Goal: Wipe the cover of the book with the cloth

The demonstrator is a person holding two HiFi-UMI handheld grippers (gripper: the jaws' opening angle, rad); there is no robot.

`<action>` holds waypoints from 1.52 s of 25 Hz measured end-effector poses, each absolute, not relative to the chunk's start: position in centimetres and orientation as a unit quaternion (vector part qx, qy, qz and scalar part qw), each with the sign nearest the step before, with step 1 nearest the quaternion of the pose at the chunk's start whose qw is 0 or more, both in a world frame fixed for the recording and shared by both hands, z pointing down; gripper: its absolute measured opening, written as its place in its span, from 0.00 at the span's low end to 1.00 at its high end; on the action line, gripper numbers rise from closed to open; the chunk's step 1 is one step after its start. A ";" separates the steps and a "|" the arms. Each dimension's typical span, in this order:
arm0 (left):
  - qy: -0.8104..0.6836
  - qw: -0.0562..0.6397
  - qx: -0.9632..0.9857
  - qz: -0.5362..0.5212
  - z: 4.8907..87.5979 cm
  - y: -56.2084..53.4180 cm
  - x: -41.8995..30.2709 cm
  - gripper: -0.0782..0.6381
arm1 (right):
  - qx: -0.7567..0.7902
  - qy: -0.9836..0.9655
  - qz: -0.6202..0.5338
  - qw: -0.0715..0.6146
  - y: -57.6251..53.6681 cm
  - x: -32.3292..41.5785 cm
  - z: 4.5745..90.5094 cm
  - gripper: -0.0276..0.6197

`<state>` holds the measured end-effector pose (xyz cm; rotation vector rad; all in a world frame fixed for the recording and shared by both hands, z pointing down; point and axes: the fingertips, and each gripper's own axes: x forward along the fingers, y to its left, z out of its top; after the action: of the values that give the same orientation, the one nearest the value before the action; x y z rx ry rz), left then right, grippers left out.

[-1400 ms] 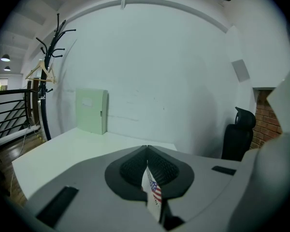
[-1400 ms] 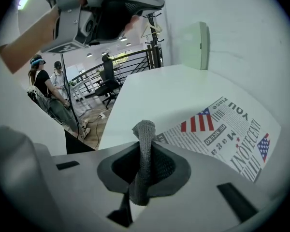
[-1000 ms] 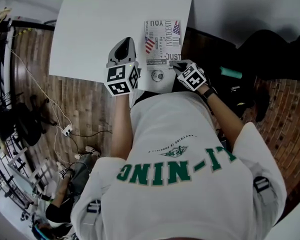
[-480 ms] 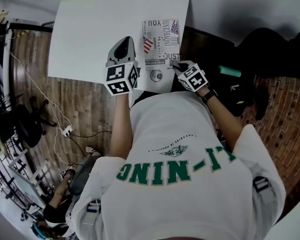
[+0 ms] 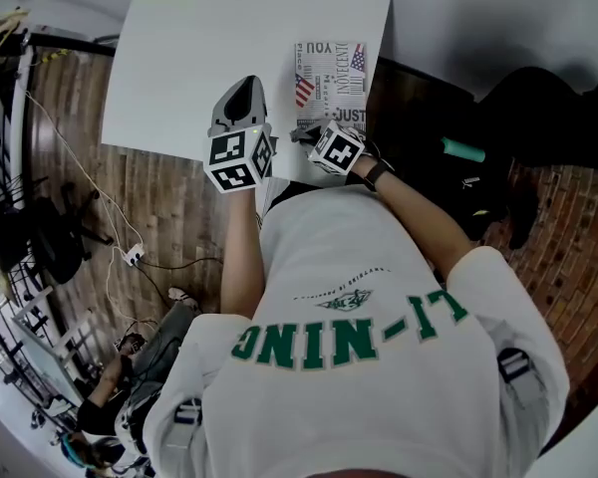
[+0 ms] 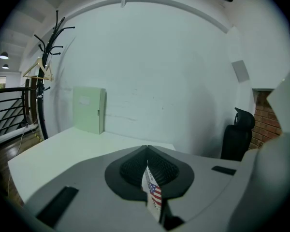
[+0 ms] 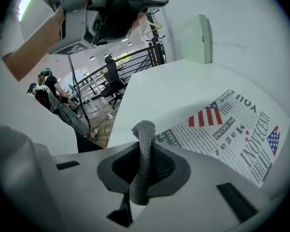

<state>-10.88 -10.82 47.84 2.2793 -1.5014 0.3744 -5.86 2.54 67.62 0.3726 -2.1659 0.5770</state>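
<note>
Between the jaws of the right gripper (image 7: 144, 151), low in the middle of its own view, a grey knitted cloth (image 7: 143, 168) is pinched tight. Its folded end stands up past the jaw tips. Just beyond, at the lower right of that frame, the book (image 7: 232, 129) lies flat on the white table (image 7: 174, 81), its cover printed like a newspaper with small flags. In the head view this gripper sits over the book's near edge, just above centre frame.

The left gripper (image 6: 146, 151) has its jaws pressed together at the tips. A sliver of flag print shows in the slit beneath them, probably the book seen through the gap rather than anything held, though the view is too tight to be sure. In the head view it hovers left of the book, over the table's near edge.

A pale green box (image 6: 89, 109) stands on the table at the left of the left gripper view, and a black chair (image 6: 238, 134) at its right.
</note>
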 end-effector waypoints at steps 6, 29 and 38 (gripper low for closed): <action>-0.517 0.195 0.822 0.135 48.4 -11.3 -9.5 0.13 | 0.188 -0.845 0.273 0.420 3.4 0.5 67.5 0.10; -0.465 0.161 0.861 0.125 44.0 -16.6 -4.7 0.13 | 0.434 -0.824 0.229 0.281 -7.9 8.4 56.1 0.10; -0.490 0.074 0.866 0.061 32.5 -20.5 -5.0 0.13 | 0.554 -0.815 0.147 0.078 -18.7 10.6 38.8 0.10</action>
<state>-5.00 -20.53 32.46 2.6005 -1.4706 0.1833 10.57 -18.71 38.82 1.6595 -2.4415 0.4402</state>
